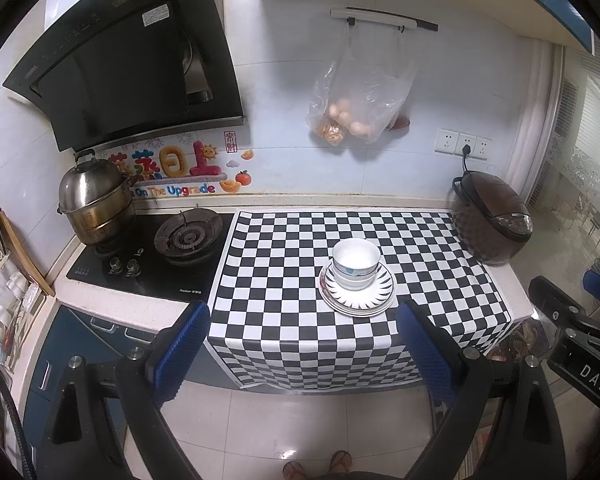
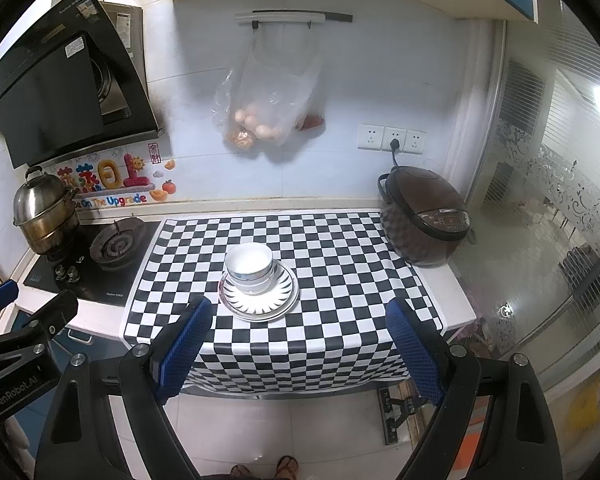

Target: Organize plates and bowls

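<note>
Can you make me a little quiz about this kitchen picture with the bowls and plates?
1. True or false: the bowls sit stacked on top of the plates.
2. What stands at the right end of the checkered cloth? A) a kettle B) a rice cooker C) a toaster
3. Fill in: both the left tool and the right tool are ____ and hold nothing.

Key: 1 true. 2 B, the rice cooker. 3 open.
</note>
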`<act>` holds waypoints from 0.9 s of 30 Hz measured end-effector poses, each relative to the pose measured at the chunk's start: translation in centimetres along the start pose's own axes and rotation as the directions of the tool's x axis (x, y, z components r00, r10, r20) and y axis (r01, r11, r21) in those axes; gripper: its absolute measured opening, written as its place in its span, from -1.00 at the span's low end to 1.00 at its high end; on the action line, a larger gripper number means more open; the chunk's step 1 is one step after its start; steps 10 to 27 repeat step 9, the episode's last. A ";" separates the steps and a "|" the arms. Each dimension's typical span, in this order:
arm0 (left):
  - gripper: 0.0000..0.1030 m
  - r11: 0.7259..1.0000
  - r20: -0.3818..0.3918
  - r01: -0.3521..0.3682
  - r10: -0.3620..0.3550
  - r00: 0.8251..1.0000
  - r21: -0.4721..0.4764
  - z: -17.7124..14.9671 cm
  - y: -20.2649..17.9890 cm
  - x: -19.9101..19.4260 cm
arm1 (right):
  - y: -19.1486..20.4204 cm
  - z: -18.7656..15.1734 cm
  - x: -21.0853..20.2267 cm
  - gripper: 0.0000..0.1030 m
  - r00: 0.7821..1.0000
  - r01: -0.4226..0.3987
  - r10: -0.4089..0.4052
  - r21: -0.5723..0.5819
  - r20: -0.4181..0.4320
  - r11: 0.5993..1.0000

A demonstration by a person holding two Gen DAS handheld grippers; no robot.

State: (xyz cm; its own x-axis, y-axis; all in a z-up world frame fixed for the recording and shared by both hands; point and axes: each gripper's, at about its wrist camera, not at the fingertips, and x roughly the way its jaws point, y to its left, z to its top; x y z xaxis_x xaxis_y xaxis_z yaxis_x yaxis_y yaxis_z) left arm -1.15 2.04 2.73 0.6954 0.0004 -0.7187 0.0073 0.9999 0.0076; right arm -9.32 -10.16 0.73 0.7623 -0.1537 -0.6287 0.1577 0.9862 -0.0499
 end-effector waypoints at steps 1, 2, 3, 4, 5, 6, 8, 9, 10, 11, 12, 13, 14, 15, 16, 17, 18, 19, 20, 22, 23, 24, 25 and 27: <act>0.85 1.000 0.000 -0.001 0.001 1.000 0.001 0.0 0.1 0.0 | 0.0 0.0 0.0 0.76 1.000 -0.001 0.001 0.000 0.000 1.000; 0.85 1.000 -0.001 -0.002 0.002 1.000 0.001 0.0 0.1 0.0 | 0.0 0.0 0.0 0.76 1.000 -0.002 0.002 -0.001 0.000 1.000; 0.85 1.000 -0.003 -0.001 0.001 1.000 0.002 0.1 0.0 0.1 | 0.1 0.0 0.0 0.76 1.000 -0.001 0.001 0.000 -0.001 1.000; 0.85 1.000 -0.003 0.001 -0.001 1.000 0.003 0.2 0.0 0.1 | 0.1 0.0 0.0 0.76 1.000 0.000 0.000 0.000 -0.001 1.000; 0.85 1.000 -0.001 -0.001 0.001 1.000 0.003 0.2 0.0 0.1 | 0.1 -0.1 0.0 0.76 1.000 -0.001 0.001 -0.002 -0.001 1.000; 0.85 1.000 0.003 -0.005 0.005 1.000 0.004 0.3 -0.1 0.1 | 0.1 -0.1 0.0 0.76 1.000 -0.001 0.001 -0.003 -0.002 1.000; 0.85 1.000 0.010 -0.006 0.006 1.000 0.006 0.4 -0.1 0.0 | 0.3 0.0 0.1 0.76 1.000 -0.002 0.002 -0.007 -0.005 1.000; 0.85 1.000 0.012 -0.004 0.004 1.000 0.004 0.5 -0.2 0.0 | 0.4 0.0 0.1 0.76 1.000 -0.004 0.004 -0.009 -0.007 1.000; 0.85 1.000 0.012 -0.004 0.004 1.000 0.004 0.5 -0.2 0.0 | 0.4 0.0 0.1 0.76 1.000 -0.004 0.004 -0.009 -0.007 1.000; 0.85 1.000 0.012 -0.004 0.004 1.000 0.004 0.5 -0.2 0.0 | 0.4 0.0 0.1 0.76 1.000 -0.004 0.004 -0.009 -0.007 1.000; 0.85 1.000 0.012 -0.004 0.004 1.000 0.004 0.5 -0.2 0.0 | 0.4 0.0 0.1 0.76 1.000 -0.004 0.004 -0.009 -0.007 1.000; 0.85 1.000 0.012 -0.004 0.004 1.000 0.004 0.5 -0.2 0.0 | 0.4 0.0 0.1 0.76 1.000 -0.004 0.004 -0.009 -0.007 1.000; 0.85 1.000 0.012 -0.004 0.004 1.000 0.004 0.5 -0.2 0.0 | 0.4 0.0 0.1 0.76 1.000 -0.004 0.004 -0.009 -0.007 1.000; 0.85 1.000 0.012 -0.004 0.004 1.000 0.004 0.5 -0.2 0.0 | 0.4 0.0 0.1 0.76 1.000 -0.004 0.004 -0.009 -0.007 1.000; 0.85 1.000 0.012 -0.004 0.004 1.000 0.004 0.5 -0.2 0.0 | 0.4 0.0 0.1 0.76 1.000 -0.004 0.004 -0.009 -0.007 1.000; 0.85 1.000 0.012 -0.004 0.004 1.000 0.004 0.5 -0.2 0.0 | 0.4 0.0 0.1 0.76 1.000 -0.004 0.004 -0.009 -0.007 1.000; 0.85 1.000 0.012 -0.004 0.004 1.000 0.004 0.5 -0.2 0.0 | 0.4 0.0 0.1 0.76 1.000 -0.004 0.004 -0.009 -0.007 1.000; 0.85 1.000 0.012 -0.004 0.004 1.000 0.004 0.5 -0.2 0.0 | 0.4 0.0 0.1 0.76 1.000 -0.004 0.004 -0.009 -0.007 1.000; 0.85 1.000 0.012 -0.004 0.004 1.000 0.004 0.5 -0.2 0.0 | 0.4 0.0 0.1 0.76 1.000 -0.004 0.004 -0.009 -0.007 1.000; 0.85 1.000 0.012 -0.004 0.004 1.000 0.004 0.5 -0.2 0.0 | 0.4 0.0 0.1 0.76 1.000 -0.004 0.004 -0.009 -0.007 1.000; 0.85 1.000 0.012 -0.004 0.004 1.000 0.004 0.5 -0.2 0.0 | 0.4 0.0 0.1 0.76 1.000 -0.004 0.004 -0.009 -0.007 1.000; 0.85 1.000 0.012 -0.004 0.004 1.000 0.004 0.5 -0.2 0.0 | 0.4 0.0 0.1 0.76 1.000 -0.004 0.004 -0.009 -0.007 1.000; 0.85 1.000 0.012 -0.004 0.004 1.000 0.004 0.5 -0.2 0.0 | 0.4 0.0 0.1 0.76 1.000 -0.004 0.004 -0.009 -0.007 1.000; 0.85 1.000 0.012 -0.004 0.004 1.000 0.004 0.5 -0.2 0.0 | 0.4 0.0 0.1 0.76 1.000 -0.004 0.004 -0.009 -0.007 1.000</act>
